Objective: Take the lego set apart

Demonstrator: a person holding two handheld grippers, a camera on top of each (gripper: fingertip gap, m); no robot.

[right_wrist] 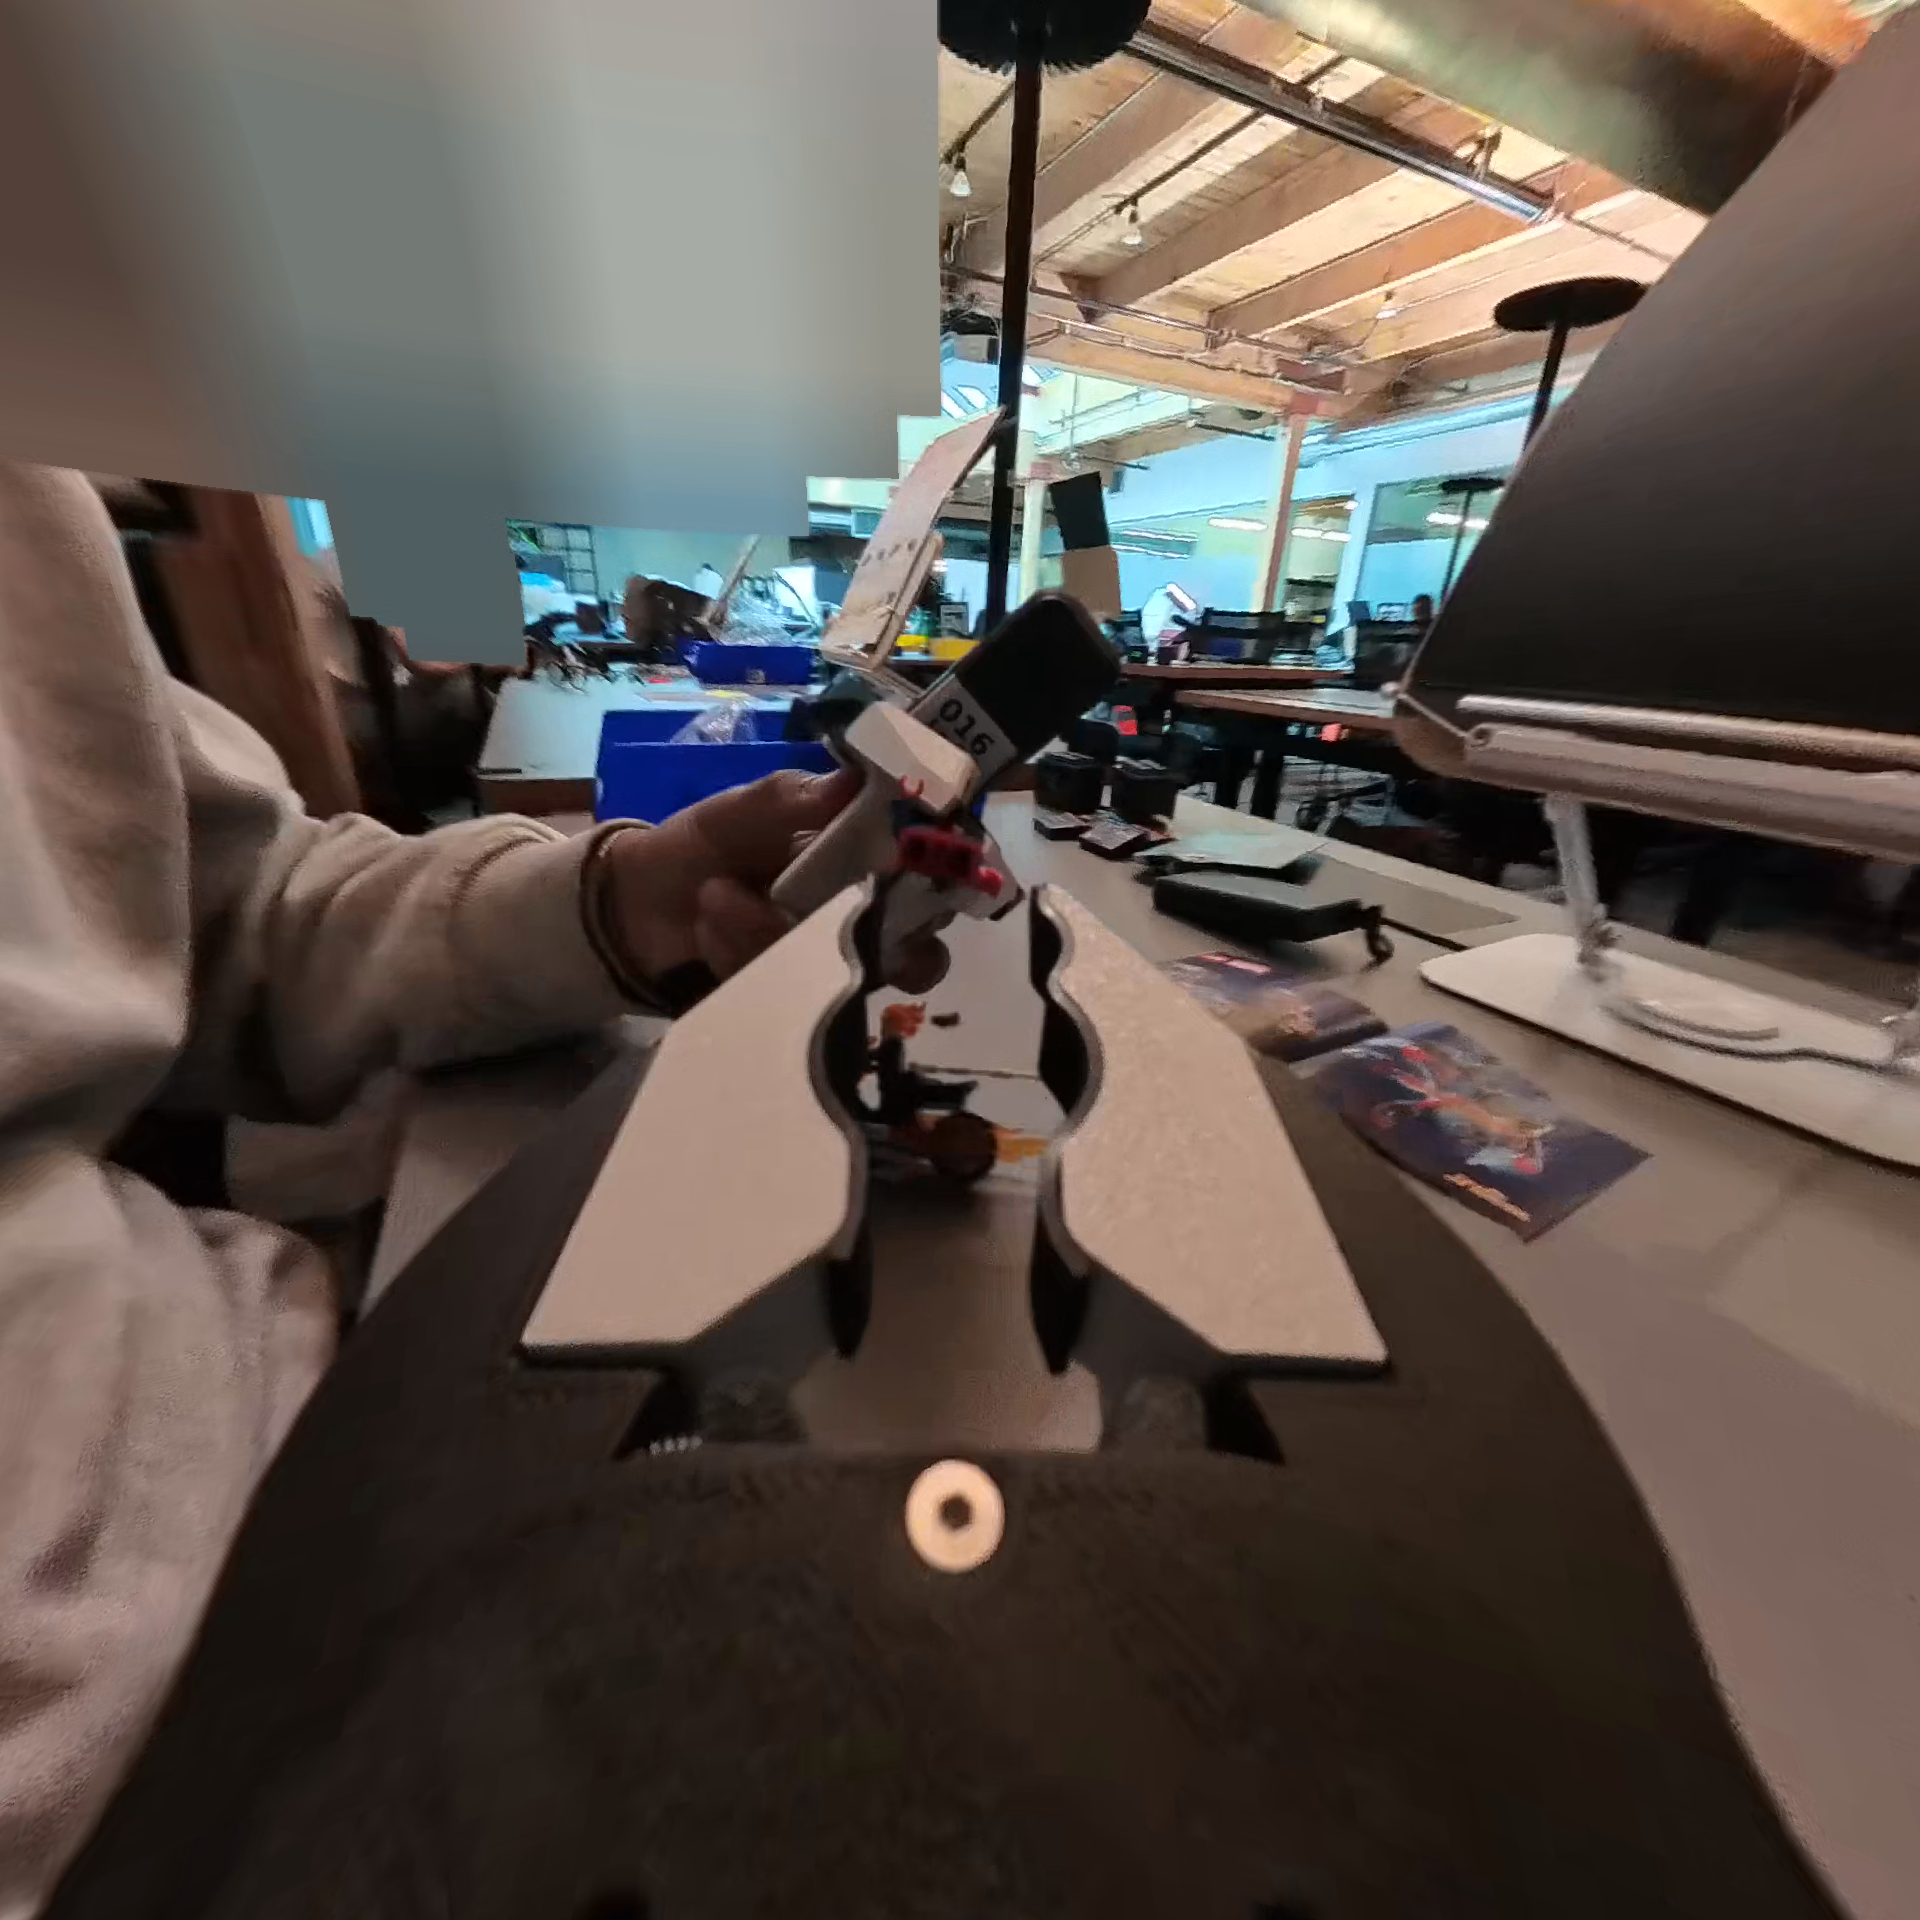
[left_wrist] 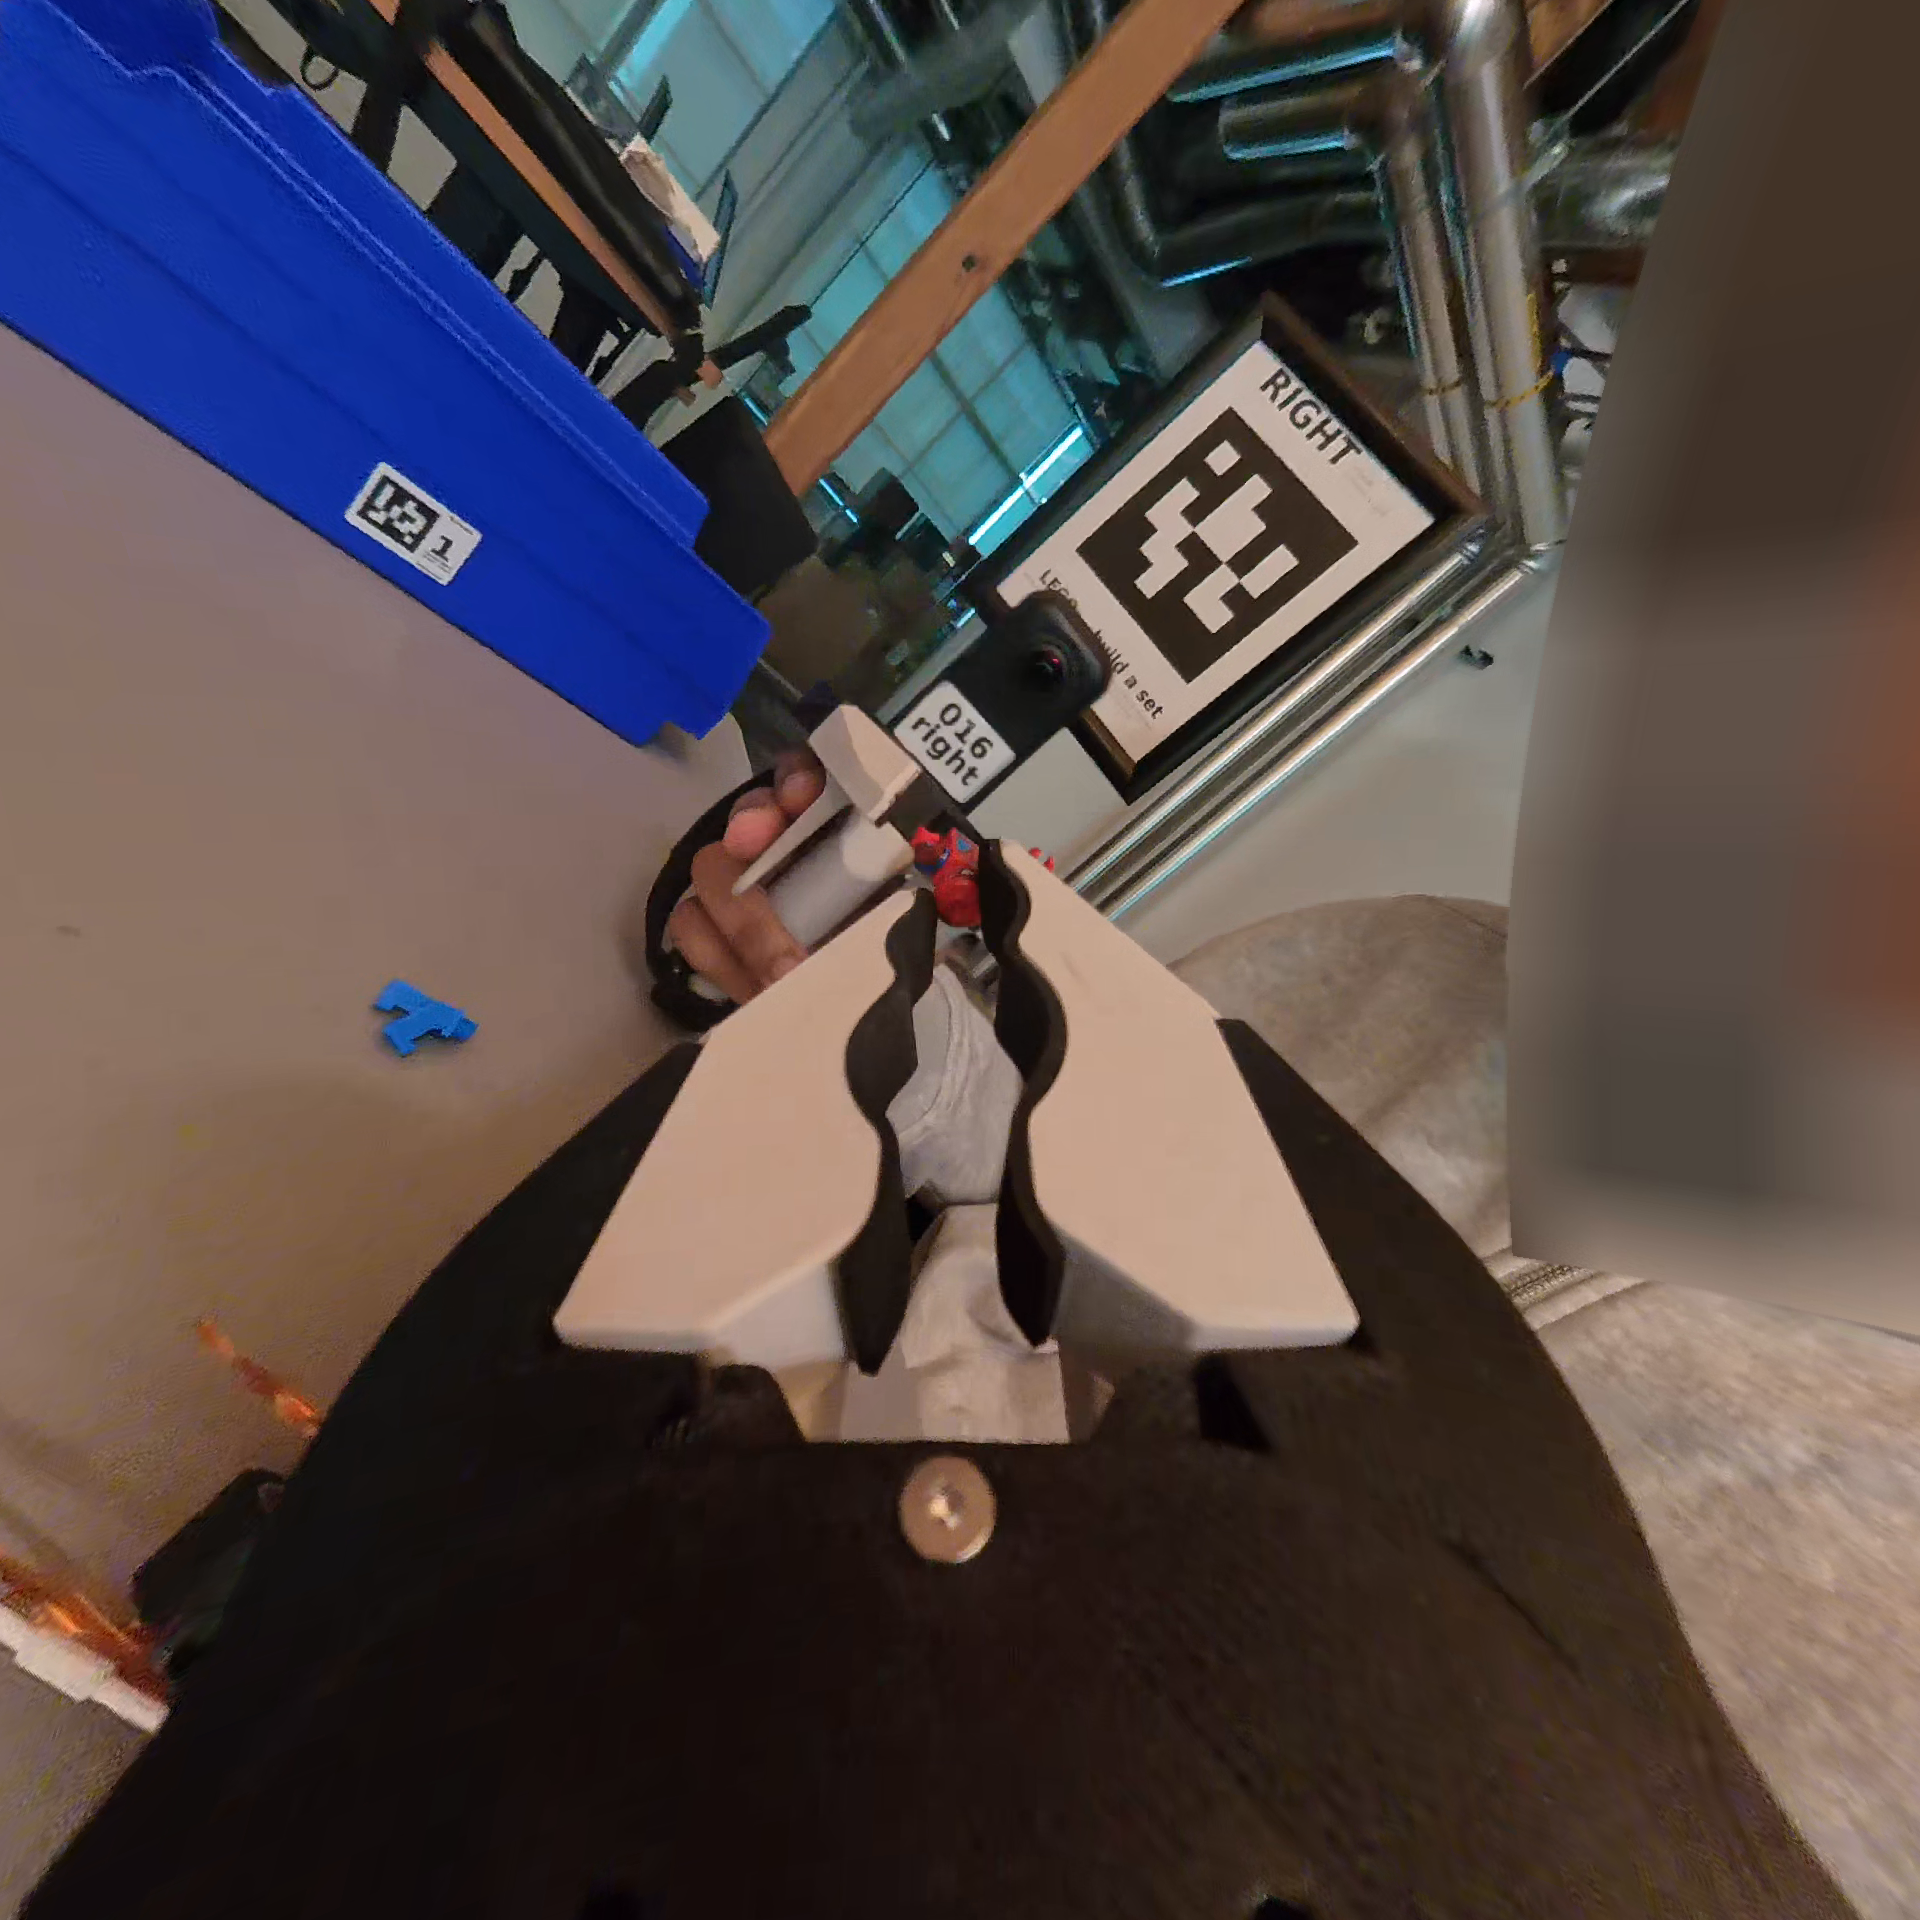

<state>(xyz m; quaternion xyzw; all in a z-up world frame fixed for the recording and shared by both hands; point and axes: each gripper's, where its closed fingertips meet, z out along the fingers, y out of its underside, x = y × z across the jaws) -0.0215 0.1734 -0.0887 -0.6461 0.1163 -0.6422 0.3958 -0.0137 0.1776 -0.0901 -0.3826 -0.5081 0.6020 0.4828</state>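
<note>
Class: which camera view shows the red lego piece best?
The right wrist view: the red lego piece shows nearly whole, from the side. The left wrist view shows only part of it, pinched between the dark fingertips of the left gripper.

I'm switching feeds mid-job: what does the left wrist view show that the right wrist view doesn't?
Only the left wrist view: a loose blue piece on the grey table and a framed marker board. Only the right wrist view: a small lego bike build seen between the right hand-held gripper's open fingers, and picture booklets. Both: the red lego piece at the left hand-held gripper's tips.
</note>
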